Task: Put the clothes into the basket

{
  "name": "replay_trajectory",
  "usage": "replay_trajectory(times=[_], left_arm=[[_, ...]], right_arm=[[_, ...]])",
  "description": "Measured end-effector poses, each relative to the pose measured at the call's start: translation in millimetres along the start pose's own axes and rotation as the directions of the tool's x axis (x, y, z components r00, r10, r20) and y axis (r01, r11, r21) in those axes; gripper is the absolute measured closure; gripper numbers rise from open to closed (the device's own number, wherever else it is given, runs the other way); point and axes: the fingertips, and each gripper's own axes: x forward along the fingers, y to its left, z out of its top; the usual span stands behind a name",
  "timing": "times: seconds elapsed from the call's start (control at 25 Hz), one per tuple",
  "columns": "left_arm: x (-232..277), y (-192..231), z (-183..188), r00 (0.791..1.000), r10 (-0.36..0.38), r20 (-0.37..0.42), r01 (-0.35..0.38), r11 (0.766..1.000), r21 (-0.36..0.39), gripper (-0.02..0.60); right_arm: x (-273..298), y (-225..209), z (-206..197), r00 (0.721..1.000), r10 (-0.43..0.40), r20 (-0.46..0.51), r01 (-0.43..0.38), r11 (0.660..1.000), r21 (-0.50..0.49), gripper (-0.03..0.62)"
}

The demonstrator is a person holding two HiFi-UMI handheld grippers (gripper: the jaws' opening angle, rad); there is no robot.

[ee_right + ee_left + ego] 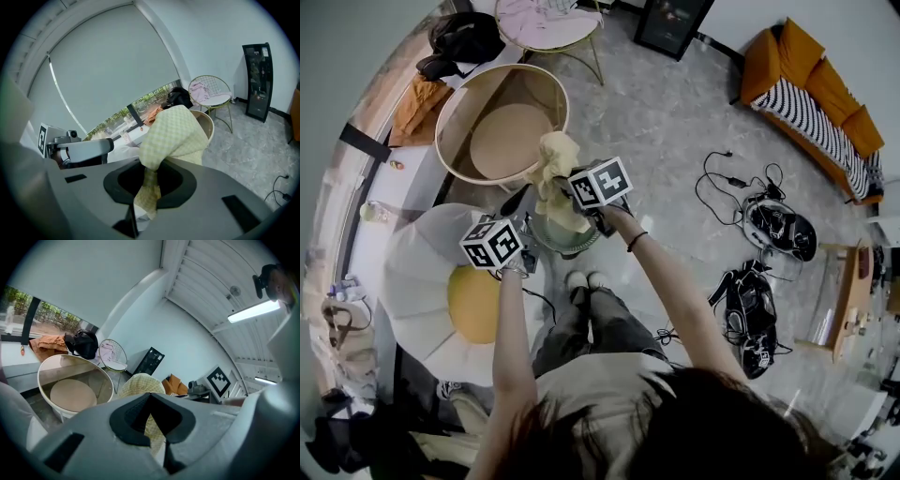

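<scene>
A pale yellow checked cloth [555,173] hangs bunched between both grippers, just in front of the round beige basket [456,164], which looks empty. My right gripper [572,192] is shut on a twisted end of the cloth [176,131], which runs down into the jaws [143,201]. My left gripper [532,217] comes in lower, from the left, and the cloth [140,383] narrows into its jaws [155,432], pinched there. In the left gripper view the basket [44,373] stands just beyond and left of the cloth. In the right gripper view the cloth hides most of the basket [209,123].
A wire chair [581,42] holding pink clothing stands behind the basket. A black bag [464,37] and an orange garment [417,105] lie on the window ledge. A white chair with a yellow cushion [473,302] is at my left, a small round table [546,242] below the grippers. Cables and bags [755,309] lie at right.
</scene>
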Motion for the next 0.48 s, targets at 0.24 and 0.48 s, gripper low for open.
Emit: replay_trajectory(times=[0.24,0.48], left_arm=[[16,2,-20,0.999,-0.018,-0.049,0.017,0.999,-0.029,0.571],[29,5,-32,0.997,-0.016,-0.069,0.013,0.999,-0.052,0.571]], right_arm=[[9,-13,-13,0.998,0.041,-0.049,-0.035,0.994,0.108,0.542],[21,-26,-25,0.992,0.016,-0.122,-0.006,0.997,0.079,0.542]])
